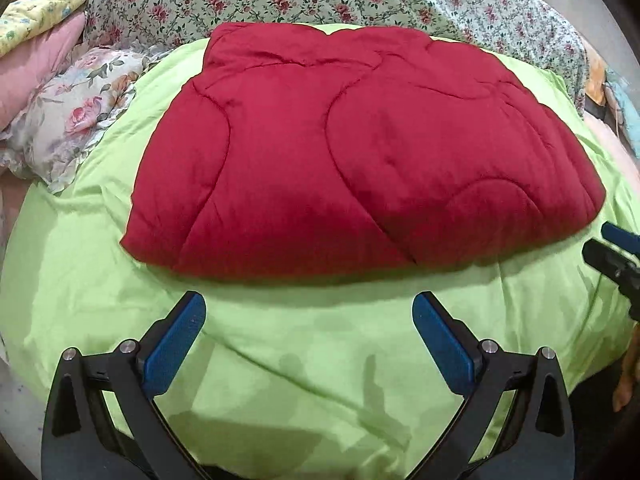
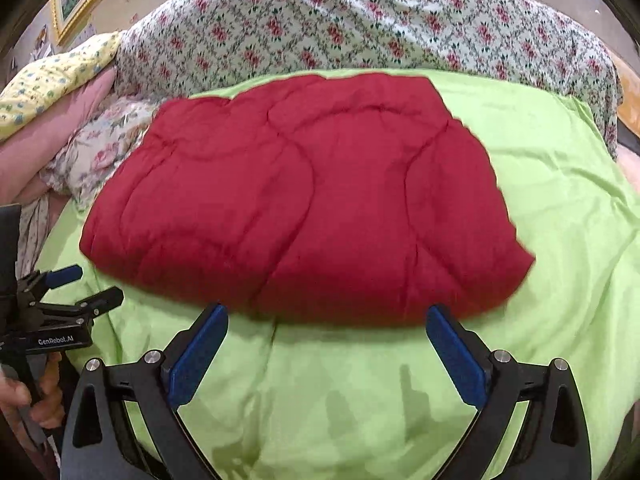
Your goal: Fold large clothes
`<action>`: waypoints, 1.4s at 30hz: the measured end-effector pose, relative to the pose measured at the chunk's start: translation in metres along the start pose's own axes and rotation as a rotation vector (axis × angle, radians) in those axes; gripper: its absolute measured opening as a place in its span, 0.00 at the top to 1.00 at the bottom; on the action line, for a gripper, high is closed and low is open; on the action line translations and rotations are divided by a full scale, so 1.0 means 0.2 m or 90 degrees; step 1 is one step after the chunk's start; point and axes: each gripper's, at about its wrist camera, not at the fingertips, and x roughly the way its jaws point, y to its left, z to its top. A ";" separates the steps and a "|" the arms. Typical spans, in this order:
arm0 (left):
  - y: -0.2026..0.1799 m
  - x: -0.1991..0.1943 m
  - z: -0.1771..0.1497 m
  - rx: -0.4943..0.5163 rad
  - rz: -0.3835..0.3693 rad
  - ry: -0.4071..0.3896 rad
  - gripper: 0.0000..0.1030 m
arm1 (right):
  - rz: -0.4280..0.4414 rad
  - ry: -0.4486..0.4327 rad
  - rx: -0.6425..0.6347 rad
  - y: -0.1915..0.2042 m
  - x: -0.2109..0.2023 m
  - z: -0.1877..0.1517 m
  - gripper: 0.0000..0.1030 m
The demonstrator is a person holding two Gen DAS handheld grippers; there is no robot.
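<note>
Folded red quilted comforter (image 1: 360, 152) lying on the lime-green bedsheet (image 1: 280, 360).

The comforter sits mid-bed, its near edge parallel to the bed's near edge. The left gripper (image 1: 309, 334) and right gripper (image 2: 327, 346) hover just short of that edge, jaws wide and empty, probably released to judge or take up another fold.

red quilt (image 1: 360, 152), lime green sheet (image 1: 300, 340).

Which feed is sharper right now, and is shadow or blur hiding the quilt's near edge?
Left wrist view: sharp, red quilt stitching crisp, near edge clear; soft gripper shadows fall on the green sheet. Right wrist view: motion-smeared, the quilt's edges soft, worst at its right corner. Both bend at the rim.
</note>
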 end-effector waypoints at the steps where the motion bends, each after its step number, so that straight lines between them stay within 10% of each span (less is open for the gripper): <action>1: 0.00 -0.01 -0.01 -0.003 0.002 0.001 0.00 | 0.002 0.005 -0.001 0.00 -0.01 -0.02 0.03; 20: -0.02 -0.30 0.08 0.000 -0.007 -0.030 0.00 | 0.044 -0.012 -0.036 0.12 -0.28 0.08 0.02; 42: 0.01 -0.21 0.21 -0.027 -0.006 -0.030 0.00 | 0.042 0.007 -0.005 0.09 -0.11 0.20 0.02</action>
